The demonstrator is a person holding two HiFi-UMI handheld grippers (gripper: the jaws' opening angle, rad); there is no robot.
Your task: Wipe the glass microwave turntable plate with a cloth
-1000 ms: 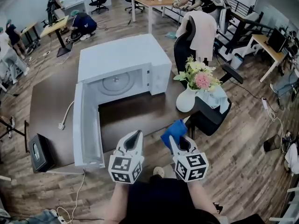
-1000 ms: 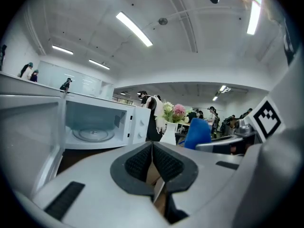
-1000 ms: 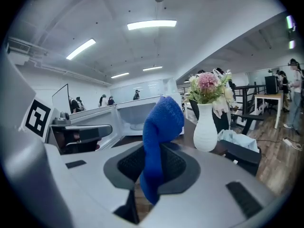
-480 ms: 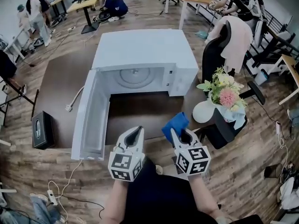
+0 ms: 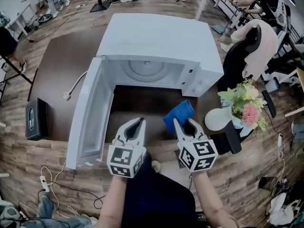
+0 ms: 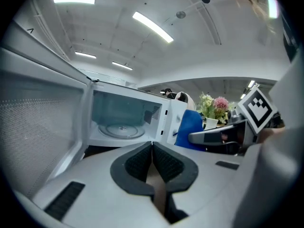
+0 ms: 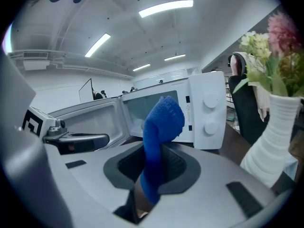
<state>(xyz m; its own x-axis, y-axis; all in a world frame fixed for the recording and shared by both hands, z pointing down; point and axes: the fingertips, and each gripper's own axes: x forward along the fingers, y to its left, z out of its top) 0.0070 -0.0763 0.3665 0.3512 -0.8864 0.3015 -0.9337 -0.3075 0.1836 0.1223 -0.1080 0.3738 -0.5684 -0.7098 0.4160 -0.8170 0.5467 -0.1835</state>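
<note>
Glass turntable plate [image 5: 146,71] sat inside the microwave [image 5: 161,34], flat on the cavity floor, nothing touching it. Head view: door [image 5: 88,120] stood swung wide to the microwave's left, so the way in was clear. Both tools hovered in front of the microwave, near the front edge of the tabletop [image 5: 54,80]. The left gripper [image 5: 138,122] had its fingers pressed together w/ nothing in them. The right gripper [image 5: 183,125] pinched a blue cloth [image 5: 178,115] that pointed toward the cavity. A vase of flowers [image 5: 228,118] stood off the microwave's right front corner, just beside the right gripper.

Left gripper view: fingers [image 6: 140,161] closed tight, empty, aimed at the open cavity, w/ the plate [image 6: 118,128] visible inside the microwave. Prob. kept free to steady the plate, though that's a guess.

Right gripper view: cloth [image 7: 162,120] clamped at its lower end between the fingers, free end bunched up & fwd, likely so the wad leads into the microwave. Plate not made out here, b/c the cloth covered most of the cavity. Wiping not yet begun, I'd judge. Vase close to the right of the microwave = knock risk.
</note>
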